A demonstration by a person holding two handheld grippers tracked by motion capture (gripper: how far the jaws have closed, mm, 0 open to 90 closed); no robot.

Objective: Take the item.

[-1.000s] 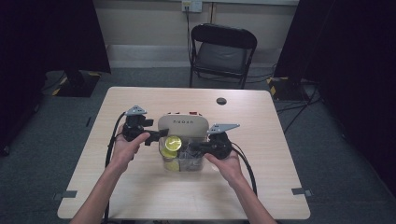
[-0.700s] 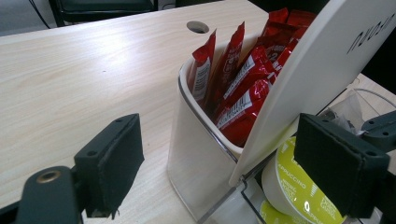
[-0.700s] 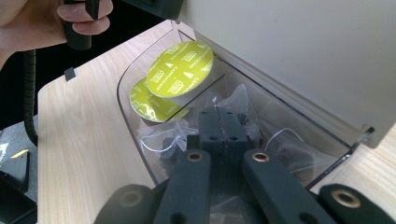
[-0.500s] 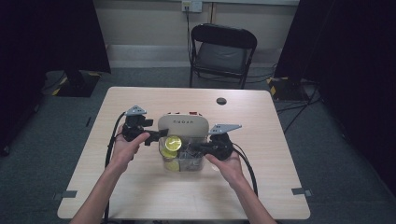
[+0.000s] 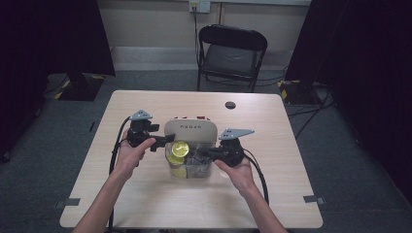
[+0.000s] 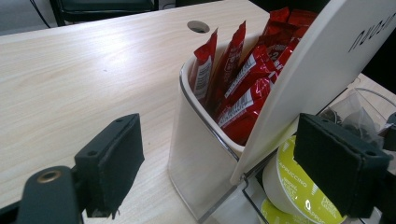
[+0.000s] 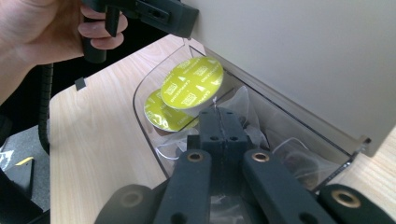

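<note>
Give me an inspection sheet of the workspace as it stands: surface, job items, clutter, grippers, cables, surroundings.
Surface: light wooden table with a round cable hole near the far edge.
Job's things: white organiser holding red sachets; clear front tray with two green-lidded capsules and clear tea-bag pouches.
Clutter: nothing seen.
Grippers: left hand-held gripper open, jaws either side of the organiser's corner, one jaw in front of a capsule; right hand-held gripper shut, its tip in the tray among the pouches; whether it pinches one cannot be told.
Cables: a black cable trails from each gripper toward the person.
Surroundings: folding chair behind the table, dark curtains at the sides, grey floor.
</note>
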